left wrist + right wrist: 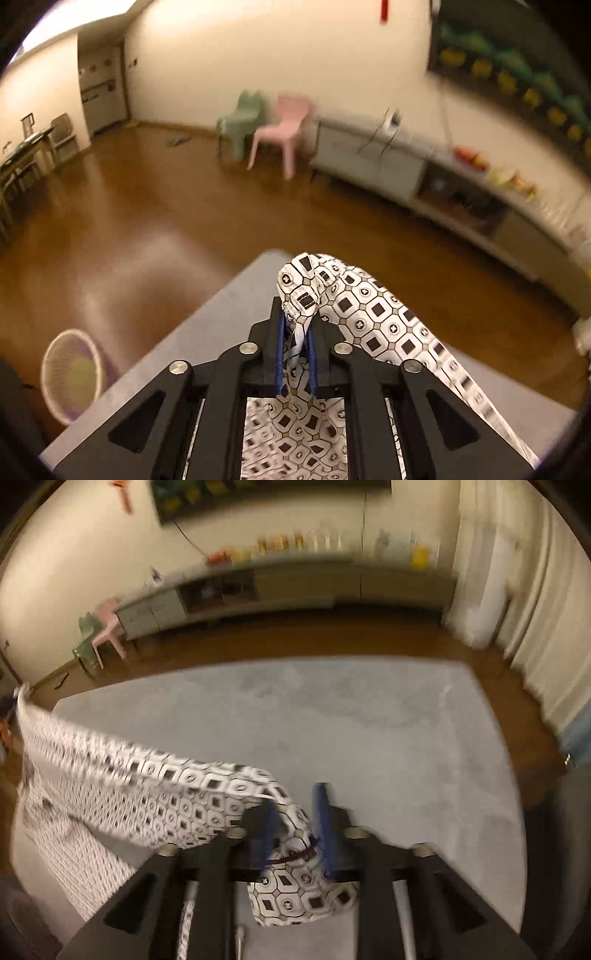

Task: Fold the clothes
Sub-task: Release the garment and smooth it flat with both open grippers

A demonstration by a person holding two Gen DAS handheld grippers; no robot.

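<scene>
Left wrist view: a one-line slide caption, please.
Left gripper pinches the patterned garment above the grey table.

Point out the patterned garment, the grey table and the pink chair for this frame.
patterned garment (373, 317): left wrist view, on the raised fold beside the fingers.
grey table (369, 716): right wrist view, on the bare top.
pink chair (284, 125): left wrist view, on the seat.

A: Where's the free room?

B: Grey counter (351, 716) bare ahead and to the right of the right gripper (295, 819), out to its far edge.

A: Blockers?

B: Patterned cloth (155, 786) hangs stretched across the counter's left side, bars that path. It also bunches between the left gripper's (295, 332) fingers.

A: Beyond the counter?

B: Open wood floor (147, 229). Fan (72, 373) stands by the left edge; chairs (280, 129) and cabinet (295, 587) well apart.
</scene>
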